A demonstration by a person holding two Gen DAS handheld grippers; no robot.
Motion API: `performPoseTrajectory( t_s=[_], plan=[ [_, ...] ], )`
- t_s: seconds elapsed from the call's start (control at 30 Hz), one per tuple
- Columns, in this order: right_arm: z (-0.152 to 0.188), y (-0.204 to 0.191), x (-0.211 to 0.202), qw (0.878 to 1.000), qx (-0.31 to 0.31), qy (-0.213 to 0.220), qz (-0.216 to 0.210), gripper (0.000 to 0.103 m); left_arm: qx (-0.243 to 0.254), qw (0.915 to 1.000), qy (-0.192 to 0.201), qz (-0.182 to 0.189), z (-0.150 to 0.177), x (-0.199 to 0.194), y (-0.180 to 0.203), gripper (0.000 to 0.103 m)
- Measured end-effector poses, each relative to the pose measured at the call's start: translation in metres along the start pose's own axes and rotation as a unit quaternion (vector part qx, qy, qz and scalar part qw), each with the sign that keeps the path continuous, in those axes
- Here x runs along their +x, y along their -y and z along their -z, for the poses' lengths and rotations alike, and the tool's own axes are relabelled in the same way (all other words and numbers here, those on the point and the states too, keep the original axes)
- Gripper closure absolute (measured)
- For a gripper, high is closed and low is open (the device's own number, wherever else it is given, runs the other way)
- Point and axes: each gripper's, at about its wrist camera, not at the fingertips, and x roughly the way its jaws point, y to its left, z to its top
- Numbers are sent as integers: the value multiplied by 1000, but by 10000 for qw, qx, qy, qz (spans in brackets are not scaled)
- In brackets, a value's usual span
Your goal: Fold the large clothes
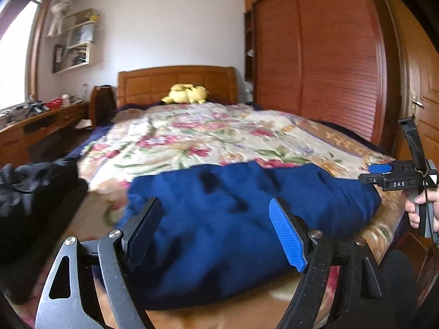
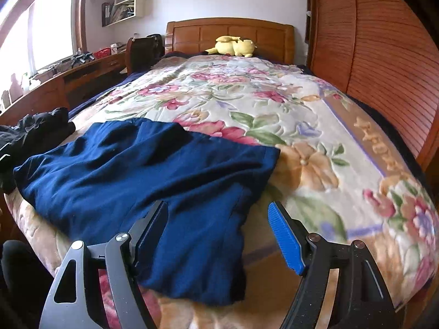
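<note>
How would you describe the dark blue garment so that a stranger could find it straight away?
Start at the bed with the floral blanket. At its near end lies the dark blue garment, spread flat. Unlike the crumpled black clothes at its left, it is plain navy and smoothed out.

light: daylight, window [image 2: 41, 27] blown out | blur: slight motion | edges: fisheye-bent, dark corners

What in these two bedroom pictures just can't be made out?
- Black clothes: left wrist view, cut by the left edge; type unclear.
- Blue garment: right wrist view, near hem behind the fingers.
- Shelf items: too small.
- Blanket lettering: blurred.
</note>
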Motion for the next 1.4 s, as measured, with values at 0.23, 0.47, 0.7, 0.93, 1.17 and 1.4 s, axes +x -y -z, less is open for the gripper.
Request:
performPoseTrajectory(
  t_s=[0.23,0.47,0.7,0.93,1.17,1.4],
  plan=[
    [9,-12,0,9998,165,-65,96,26,230,9986,-437,169,21,36,28,22],
    [13,-15,7,9992,202,-221,256,26,270,9971,-679,208,36,47,29,22],
    [27,-9,25,9974,589,-401,36,22,257,9965,-750,253,50,48,26,22],
    [39,-4,33,9937,1037,-426,31,13,208,9952,-890,350,54,52,22,22],
    [41,-9,43,9883,1280,-666,-503,22,204,9949,-925,351,55,49,22,22],
    [37,-5,43,9853,1315,-572,-924,58,150,9947,-946,384,56,49,18,22]
  ],
)
